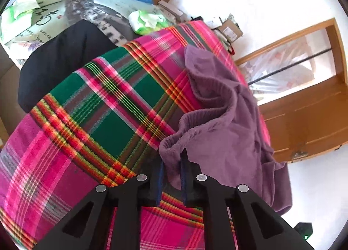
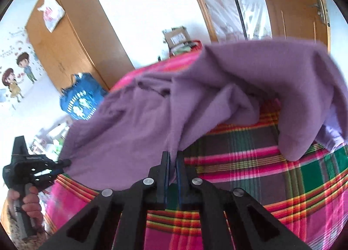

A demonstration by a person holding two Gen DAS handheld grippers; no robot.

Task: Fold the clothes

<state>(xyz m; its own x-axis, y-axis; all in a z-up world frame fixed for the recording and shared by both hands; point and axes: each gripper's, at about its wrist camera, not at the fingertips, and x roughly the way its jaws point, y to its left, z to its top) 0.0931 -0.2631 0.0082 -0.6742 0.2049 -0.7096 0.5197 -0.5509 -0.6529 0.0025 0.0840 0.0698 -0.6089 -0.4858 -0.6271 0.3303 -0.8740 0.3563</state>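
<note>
Left gripper (image 1: 173, 163) and right gripper (image 2: 172, 158) each clamp an edge of the purple garment (image 2: 152, 119), raised above the plaid cloth (image 1: 87, 108).

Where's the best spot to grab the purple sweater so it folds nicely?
Probably along its ribbed hem, coming in from the near side, level with the bed. Both grippers already do this: the left gripper is shut on the purple sweater at the thick ribbed edge, and the right gripper pinches another edge point. That firm edge faces them, while the middle sags loosely over the plaid blanket.
</note>
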